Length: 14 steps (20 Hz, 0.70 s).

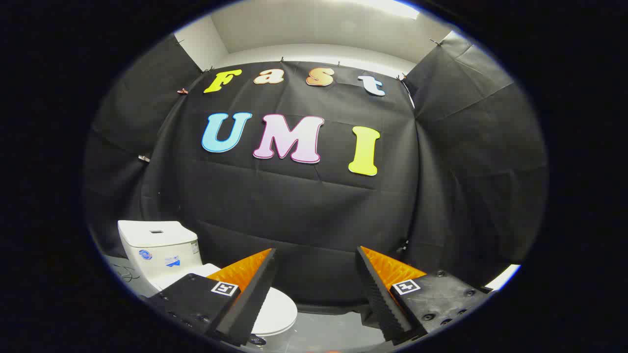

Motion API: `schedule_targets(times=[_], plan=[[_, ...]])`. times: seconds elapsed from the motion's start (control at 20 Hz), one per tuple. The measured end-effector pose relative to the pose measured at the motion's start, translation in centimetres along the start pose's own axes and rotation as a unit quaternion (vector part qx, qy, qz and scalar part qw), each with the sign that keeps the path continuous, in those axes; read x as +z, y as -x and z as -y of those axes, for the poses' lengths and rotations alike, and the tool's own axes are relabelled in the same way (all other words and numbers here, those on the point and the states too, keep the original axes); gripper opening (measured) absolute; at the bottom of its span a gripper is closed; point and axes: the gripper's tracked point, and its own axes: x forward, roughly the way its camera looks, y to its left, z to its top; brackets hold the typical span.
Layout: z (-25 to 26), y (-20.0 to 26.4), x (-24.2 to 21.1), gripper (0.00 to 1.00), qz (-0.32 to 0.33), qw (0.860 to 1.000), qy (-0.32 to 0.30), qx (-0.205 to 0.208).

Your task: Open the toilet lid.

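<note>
Two-finger gripper with black ridged pads and orange sides held with jaws spread wide apart, gripping nothing. Between the fingers, just black cloth wall beyond. Partly hidden behind the left finger, a white oval toilet lid, lying flat and closed, untouched by either finger. Behind the lid, farther left, a white boxy ceramic toilet tank against the cloth. Underneath, grey floor. Above the cloth, a white ceiling.
</note>
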Motion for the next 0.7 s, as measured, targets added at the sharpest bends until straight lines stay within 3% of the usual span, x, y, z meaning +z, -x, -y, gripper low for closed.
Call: schedule_targets(times=[0.7], plan=[[0.16,-0.16,-0.09,0.98,-0.004,1.000,-0.009,0.000]])
